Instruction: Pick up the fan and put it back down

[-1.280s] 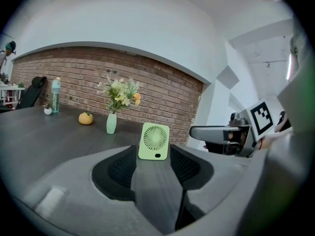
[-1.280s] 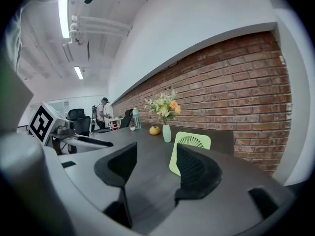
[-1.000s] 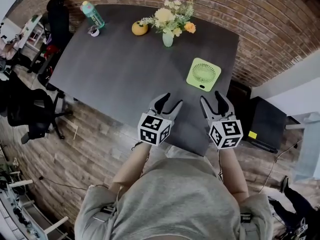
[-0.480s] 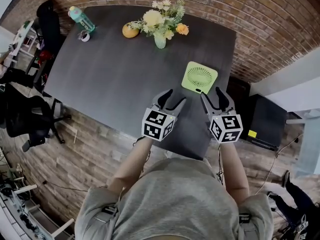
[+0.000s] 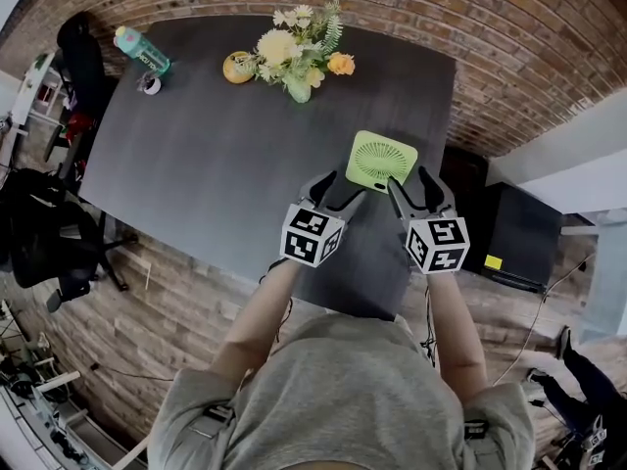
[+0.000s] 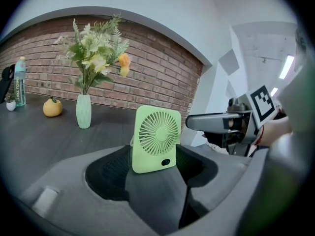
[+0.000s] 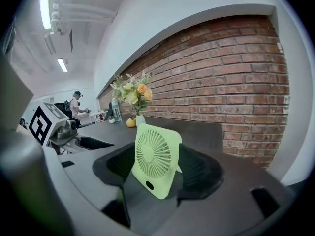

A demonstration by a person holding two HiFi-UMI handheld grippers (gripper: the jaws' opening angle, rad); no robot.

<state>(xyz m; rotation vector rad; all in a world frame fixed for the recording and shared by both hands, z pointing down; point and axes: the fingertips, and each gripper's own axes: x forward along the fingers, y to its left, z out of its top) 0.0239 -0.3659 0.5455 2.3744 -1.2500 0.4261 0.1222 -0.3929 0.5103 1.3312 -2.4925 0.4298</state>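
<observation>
Item: light green square plastic fan (image 5: 380, 161), on the dark grey table (image 5: 216, 164) near its right edge, towards the near right corner. It stands upright with its taller side vertical, leaning slightly back, round grille facing the near edge. Left gripper (image 5: 343, 186): jaws wide, just opened further, holding nothing, fan just ahead between the tips. Right gripper (image 5: 411, 179): the same, on the fan's other side. Along the far edge: pale green vase of flowers (image 5: 297, 88), small orange pumpkin (image 5: 235, 67), teal bottle (image 5: 142, 50).
</observation>
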